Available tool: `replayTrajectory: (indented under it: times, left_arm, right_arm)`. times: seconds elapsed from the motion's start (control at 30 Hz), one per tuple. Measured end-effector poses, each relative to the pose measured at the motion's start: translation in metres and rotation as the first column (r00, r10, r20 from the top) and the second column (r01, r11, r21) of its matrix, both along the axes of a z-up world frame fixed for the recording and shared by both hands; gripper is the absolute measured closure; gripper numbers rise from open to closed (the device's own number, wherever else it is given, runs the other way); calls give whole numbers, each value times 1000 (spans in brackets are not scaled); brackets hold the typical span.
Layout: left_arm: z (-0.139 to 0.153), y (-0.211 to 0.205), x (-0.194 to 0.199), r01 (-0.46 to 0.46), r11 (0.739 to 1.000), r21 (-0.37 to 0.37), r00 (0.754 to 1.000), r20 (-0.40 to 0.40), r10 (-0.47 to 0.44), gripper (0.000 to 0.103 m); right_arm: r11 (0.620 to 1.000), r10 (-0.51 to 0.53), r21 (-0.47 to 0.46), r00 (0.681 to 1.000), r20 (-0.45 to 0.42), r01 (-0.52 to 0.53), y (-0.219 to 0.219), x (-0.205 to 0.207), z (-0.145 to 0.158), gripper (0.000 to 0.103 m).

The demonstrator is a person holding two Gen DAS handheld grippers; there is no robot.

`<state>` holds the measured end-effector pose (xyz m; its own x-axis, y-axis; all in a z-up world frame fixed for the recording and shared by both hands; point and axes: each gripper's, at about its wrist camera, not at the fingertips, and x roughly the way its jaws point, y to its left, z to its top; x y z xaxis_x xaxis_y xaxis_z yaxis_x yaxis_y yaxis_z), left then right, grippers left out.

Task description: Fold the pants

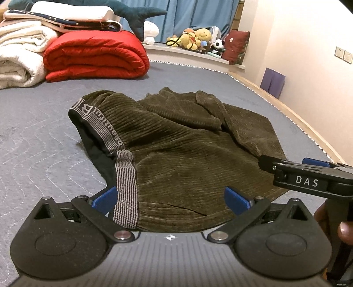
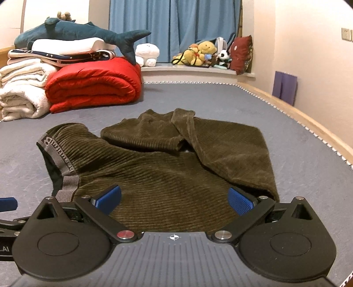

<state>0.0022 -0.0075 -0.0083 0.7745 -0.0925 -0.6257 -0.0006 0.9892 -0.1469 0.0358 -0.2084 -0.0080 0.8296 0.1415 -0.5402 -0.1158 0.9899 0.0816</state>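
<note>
Olive-green corduroy pants [image 1: 181, 154] lie crumpled on the grey bed cover, with a grey striped waistband [image 1: 125, 187] at the left and the legs bunched at the far side. They also show in the right wrist view [image 2: 167, 172]. My left gripper [image 1: 171, 199] is open, its blue pads straddling the near edge of the pants by the waistband. My right gripper [image 2: 174, 199] is open over the near edge further right. The right gripper's body shows in the left wrist view [image 1: 308, 178], low over the pants' right edge.
A red folded quilt [image 1: 97, 55] and white blankets [image 1: 19, 57] are stacked at the far left, with a plush shark [image 1: 132, 13] on top. Stuffed toys [image 1: 198, 40] sit on the window ledge. The bed's wooden edge [image 1: 297, 119] runs along the right wall.
</note>
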Motion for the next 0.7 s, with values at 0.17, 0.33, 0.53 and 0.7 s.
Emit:
replayTrajectory:
  times: [0.17,0.33,0.53,0.7]
  left_arm:
    - [1,0,0,10,1000,-1,1000,-4,-10,0]
    - [0,-2,0,20,1000,-3,1000,-8,-20,0]
    - [-1,-4,0,29,1000,-7,999,-17,-29,0]
    - [-1,-4,0,31,1000,-7,999,-17,-31,0]
  right_arm:
    - [1000,5,20,1000,-12,-5,-2,0,-1,1]
    - [1000,13,-8,1000,-3,-13,1,-2,-1,1]
    - [1000,8,-13,1000,-7,-8,1,-2,-2,1]
    - [1000,5,-13,1000,-13,-5,2,-2,-2,1]
